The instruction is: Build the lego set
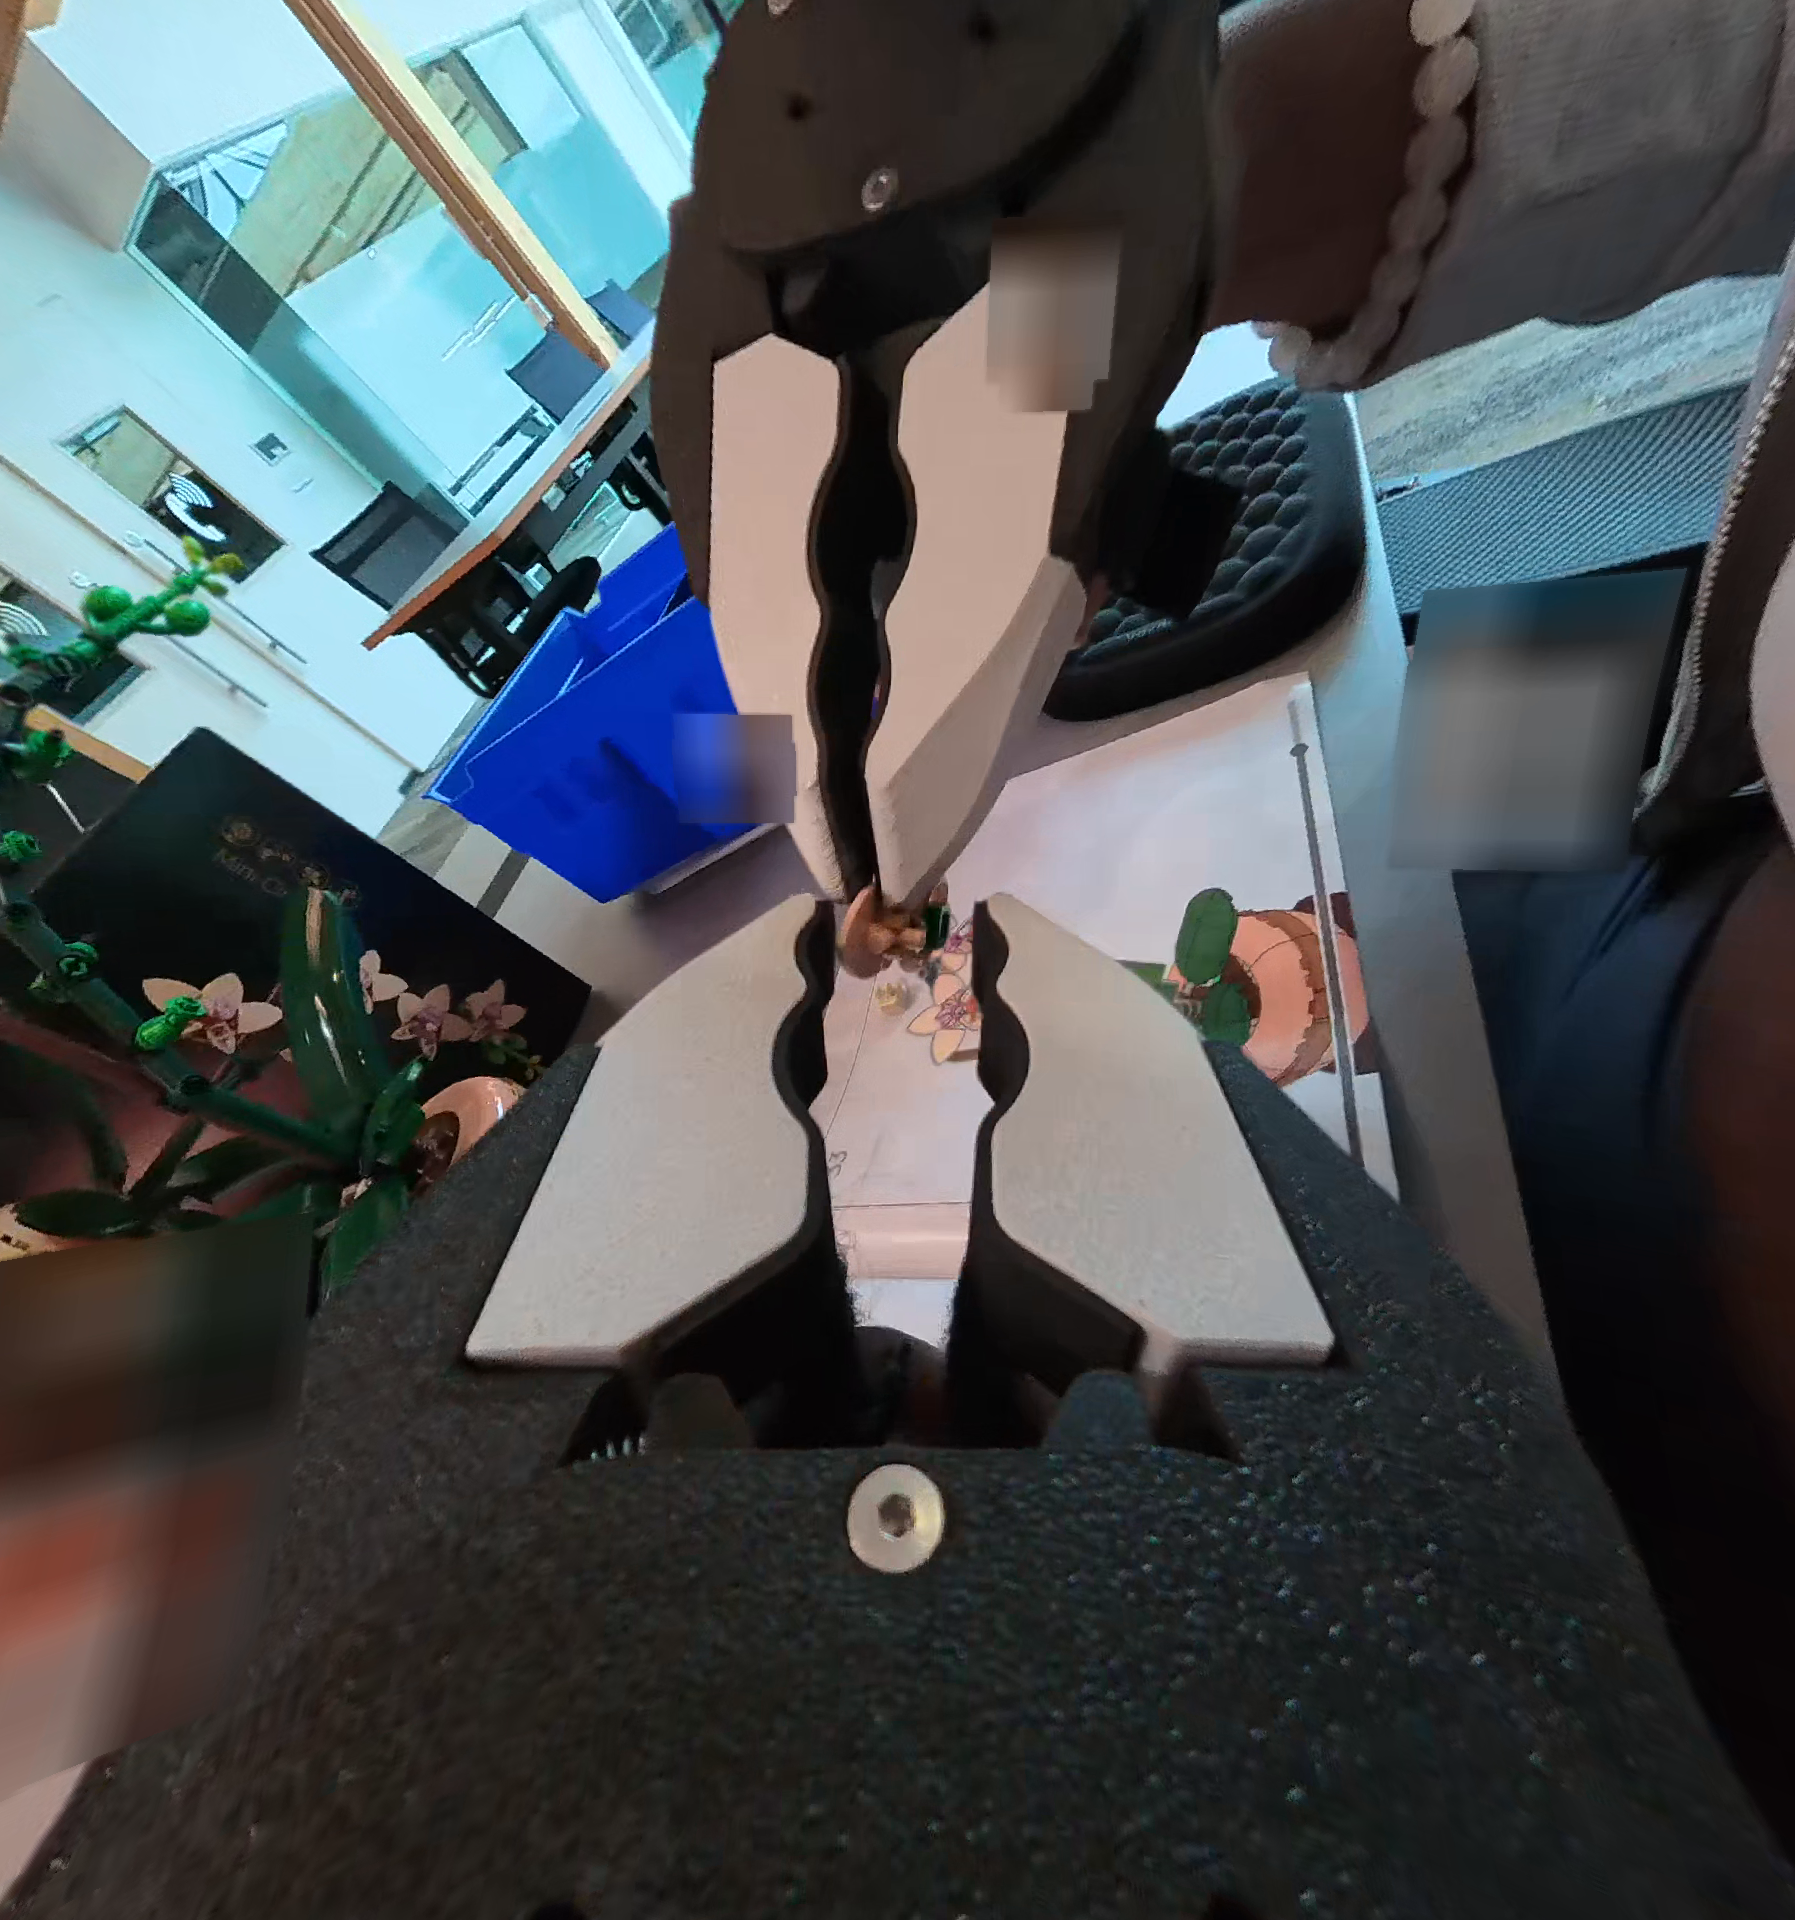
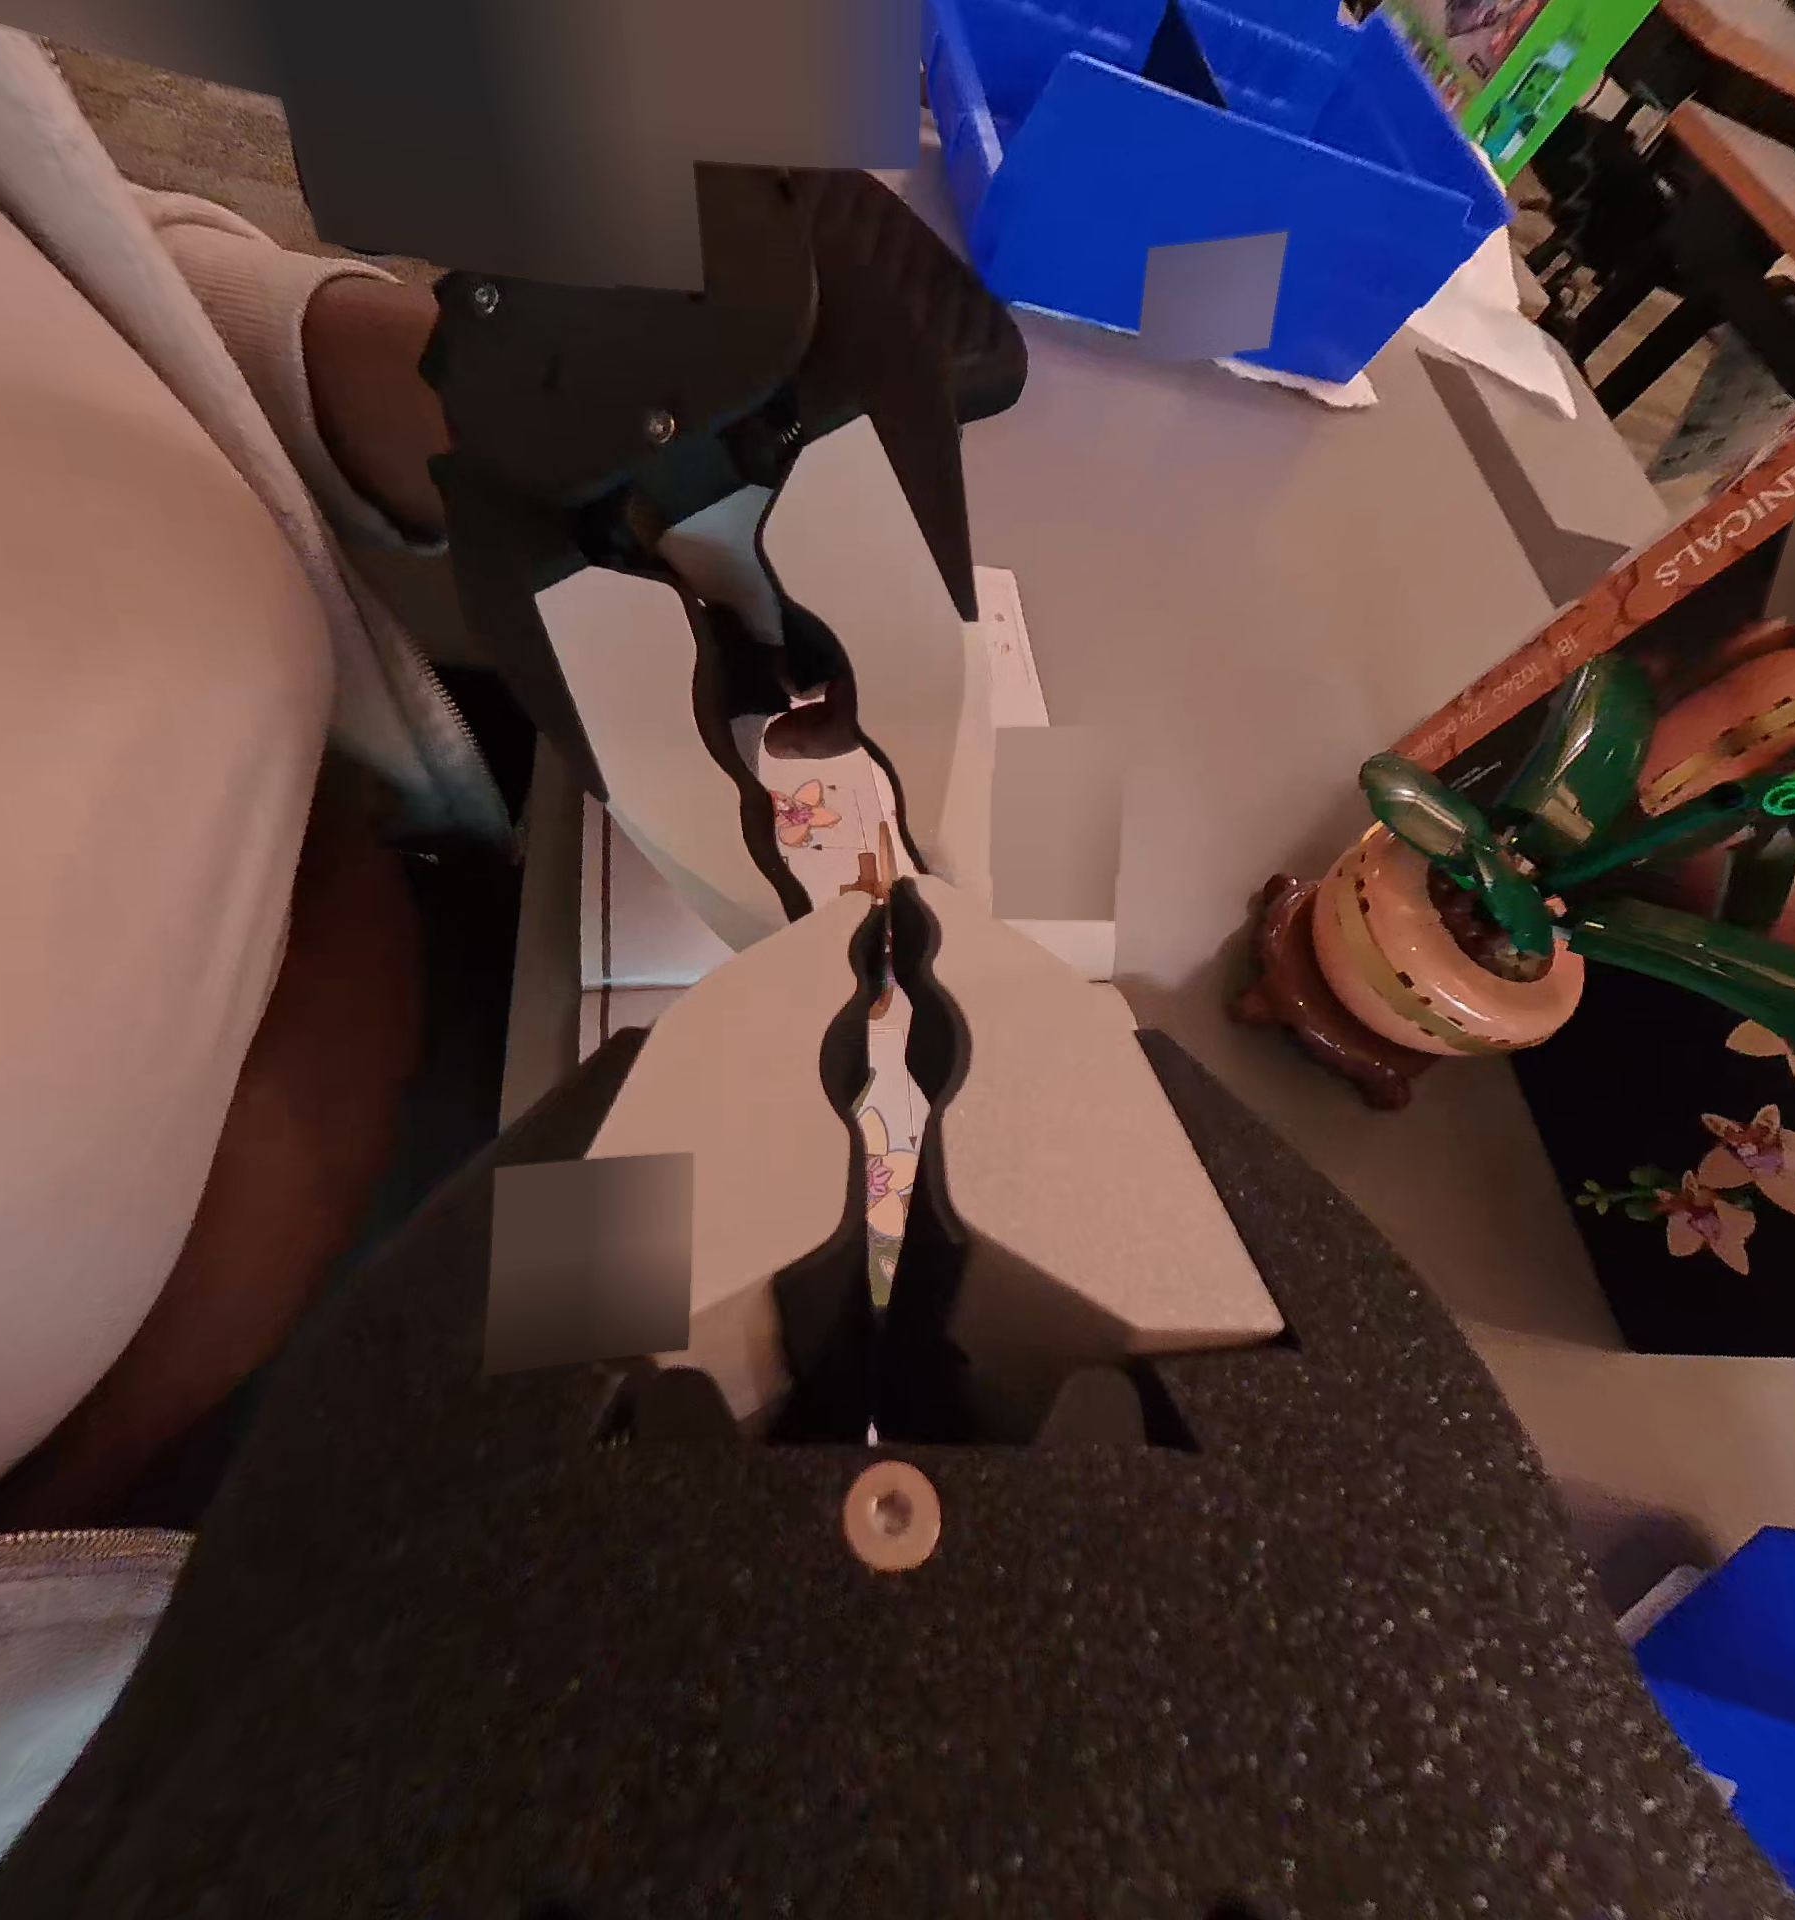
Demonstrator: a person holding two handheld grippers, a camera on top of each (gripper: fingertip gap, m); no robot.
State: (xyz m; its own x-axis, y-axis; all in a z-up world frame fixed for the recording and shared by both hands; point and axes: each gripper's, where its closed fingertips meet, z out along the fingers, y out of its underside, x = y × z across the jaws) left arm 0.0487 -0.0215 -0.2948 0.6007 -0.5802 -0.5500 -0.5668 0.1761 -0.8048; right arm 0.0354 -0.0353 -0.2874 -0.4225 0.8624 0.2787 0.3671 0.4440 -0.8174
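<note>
My right gripper (image 2: pixel 888 902) is shut on a small tan and brown lego piece (image 2: pixel 882 854). In the left wrist view it (image 1: pixel 869 896) comes down from above, and the piece (image 1: pixel 865 932) shows at its tips with a small green part beside it. My left gripper (image 1: pixel 901 916) is open, and its fingertips stand either side of that piece, with a gap on each side. The left gripper (image 2: pixel 862 888) also shows from above in the right wrist view. Both are held over the open instruction booklet (image 1: pixel 1080 894).
The partly built lego orchid (image 1: pixel 155 997) stands at left, its tan pot (image 2: pixel 1423 966) on a brown base. Behind it is the black set box (image 2: pixel 1703 1164). A blue bin (image 2: pixel 1215 177) stands beyond the booklet, and another blue bin (image 2: pixel 1766 1714) is at lower right. A person's sleeve and lap are close by.
</note>
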